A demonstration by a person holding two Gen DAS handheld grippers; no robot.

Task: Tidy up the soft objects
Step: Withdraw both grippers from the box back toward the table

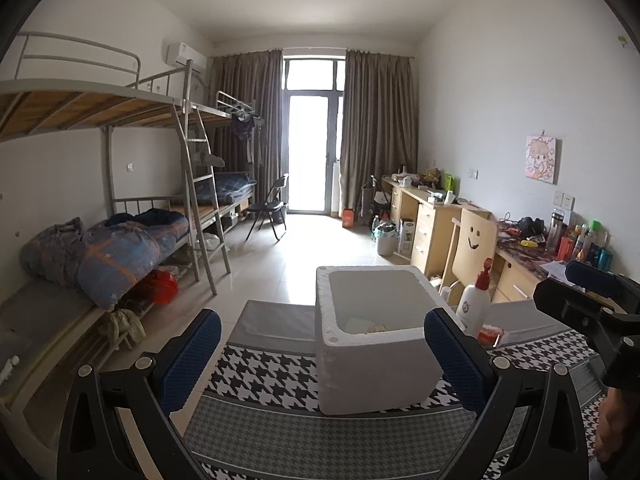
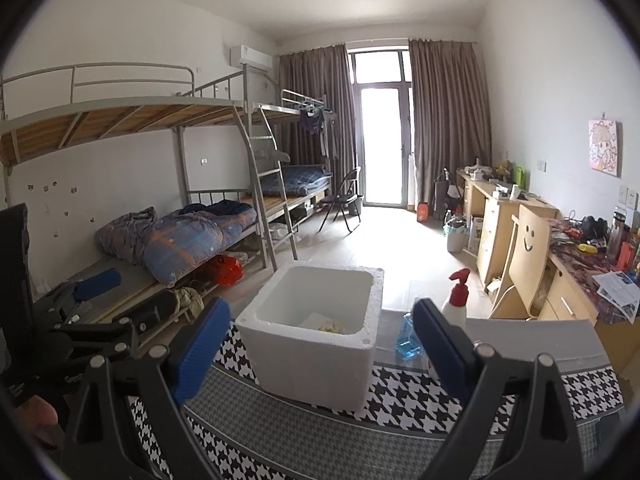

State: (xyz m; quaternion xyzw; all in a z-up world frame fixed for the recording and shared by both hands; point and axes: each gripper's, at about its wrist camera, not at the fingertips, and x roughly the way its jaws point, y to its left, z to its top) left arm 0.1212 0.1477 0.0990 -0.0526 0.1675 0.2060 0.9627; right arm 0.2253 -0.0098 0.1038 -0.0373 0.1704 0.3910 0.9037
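The left gripper (image 1: 322, 358) has its two blue fingers (image 1: 192, 356) spread wide apart, and nothing is between them. The right gripper (image 2: 320, 350) is spread wide too, with nothing in its blue fingers (image 2: 202, 350). Both hang above a cloth (image 1: 260, 368) with a black and white pattern.

On the cloth, just past the fingers, stands a white foam box (image 1: 372, 340). It sits upright with its open top facing up. It looks about as wide as it is long, so I cannot tell which side is the long one. At the bottom of the box lie some small pale things (image 2: 326, 324). They are too blurry to name.

Just to the right of the box stands a white bottle (image 1: 474, 302) with a red pump on top. It has a round mark on its label, but the words are too small to read. Near it lie a small red packet (image 1: 490, 336) and a blue see-through thing (image 2: 408, 342).

Farther right is a wooden chair (image 1: 476, 240) with a smiley face on its back, and a long desk (image 1: 424, 216) covered with stuff. On the left, far from the box, are bunk beds (image 1: 120, 120) with a blue blanket (image 1: 116, 252).
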